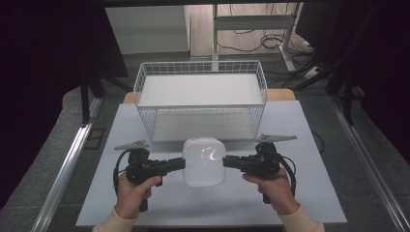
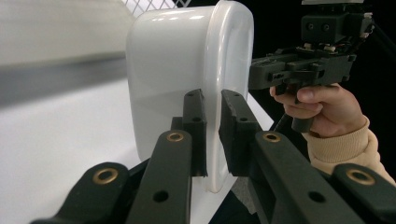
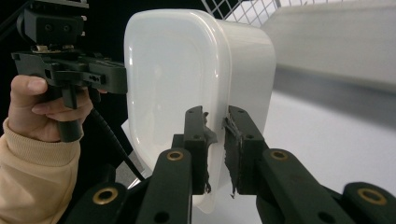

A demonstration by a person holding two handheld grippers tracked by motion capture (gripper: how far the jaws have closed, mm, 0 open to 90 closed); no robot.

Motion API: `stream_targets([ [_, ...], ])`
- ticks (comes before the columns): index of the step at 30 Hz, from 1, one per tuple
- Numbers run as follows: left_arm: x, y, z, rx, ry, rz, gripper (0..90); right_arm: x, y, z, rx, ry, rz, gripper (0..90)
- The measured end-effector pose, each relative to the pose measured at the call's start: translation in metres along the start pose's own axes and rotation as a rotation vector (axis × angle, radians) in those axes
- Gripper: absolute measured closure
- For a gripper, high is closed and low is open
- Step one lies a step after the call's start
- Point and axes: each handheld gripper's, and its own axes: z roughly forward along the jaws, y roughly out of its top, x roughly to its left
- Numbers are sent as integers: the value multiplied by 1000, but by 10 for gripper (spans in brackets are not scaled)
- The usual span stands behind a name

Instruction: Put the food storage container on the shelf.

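Dark curtains ring a white tabletop (image 1: 145, 203) with a wire basket (image 1: 200, 99) at its far side. Tub (image 1: 204, 162), white plastic with rounded corners, hangs just in front of the basket, between my two tongs.

Left tongs (image 1: 180, 163) pinch its rim on one side; right tongs (image 1: 227, 162) pinch the opposite rim. Both closed on that thin lip, seen close up (image 2: 212, 135) and (image 3: 215, 140).

- Handling: looks light, stiff-walled, glossy, so likely slippery. The rim is the only thin edge; the body is too wide to span. Keep both sides level or it will pivot.
- Right pads (image 3: 231, 149) look frayed; grip there may be weaker.
- Hidden: tub's inside. I cannot tell whether it is empty, or whether the glossy face is a lid.
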Motion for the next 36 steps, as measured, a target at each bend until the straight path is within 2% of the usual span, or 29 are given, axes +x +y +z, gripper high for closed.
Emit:
stream_targets([
  [5,-4,10,-5,-17,-7,14,816,6,13,-4,-12,0,-20,791],
  [7,-6,19,-9,-25,-8,23,816,11,24,-7,-17,-1,-38,791],
  [13,-8,37,-11,-32,-5,36,816,12,41,-8,-22,-4,-48,791],
  [18,-16,60,-16,-44,-4,65,816,18,64,-16,-47,-3,-65,792],
  [24,-20,78,-18,-53,1,79,815,23,84,-20,-51,-18,-83,791],
  [35,-18,98,-20,-62,-5,73,815,25,107,-21,-44,-32,-95,791],
  [36,-18,105,-20,-59,-4,75,815,26,113,-22,-43,-40,-100,791],
])
